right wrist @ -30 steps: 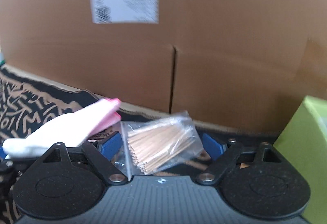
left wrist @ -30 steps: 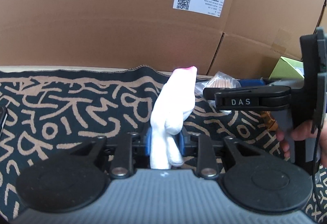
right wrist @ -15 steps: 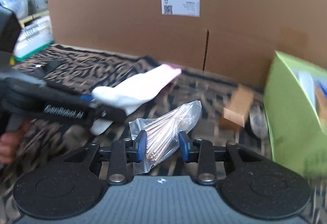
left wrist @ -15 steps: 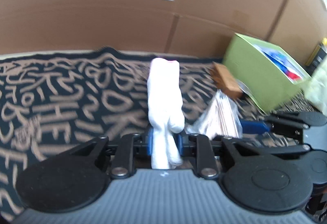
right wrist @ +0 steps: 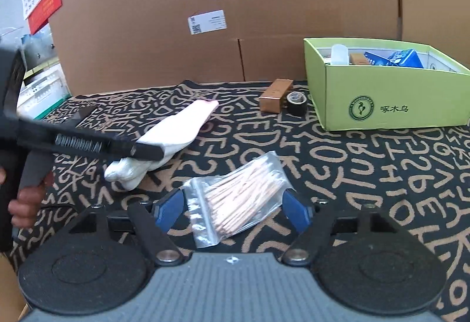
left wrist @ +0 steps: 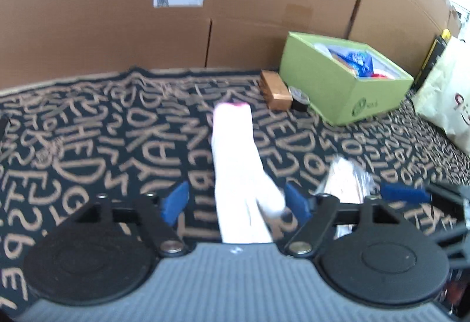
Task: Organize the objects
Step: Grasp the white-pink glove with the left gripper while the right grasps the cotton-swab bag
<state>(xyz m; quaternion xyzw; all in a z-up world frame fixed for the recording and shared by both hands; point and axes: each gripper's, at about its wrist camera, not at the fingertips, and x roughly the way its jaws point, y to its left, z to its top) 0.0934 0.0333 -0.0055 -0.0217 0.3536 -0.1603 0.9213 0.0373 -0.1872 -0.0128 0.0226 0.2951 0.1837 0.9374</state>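
Note:
A white sock with a pink toe (left wrist: 235,157) lies on the patterned mat between the fingers of my left gripper (left wrist: 235,201), which is open around it. The sock also shows in the right wrist view (right wrist: 173,134), partly behind the left gripper's body. A clear bag of wooden sticks (right wrist: 235,198) lies on the mat between the fingers of my right gripper (right wrist: 233,211), which is open. The bag also shows at the right of the left wrist view (left wrist: 346,178).
A green open box (right wrist: 382,98) with several items in it stands at the right on the black-and-tan mat (right wrist: 352,163). A small brown box (right wrist: 276,98) and a black tape roll (right wrist: 297,103) lie beside it. Large cardboard walls stand behind.
Both grippers have opened and let go: the sock and the bag of sticks now lie on the mat. Both grippers pulled back and the green box came into fuller view.

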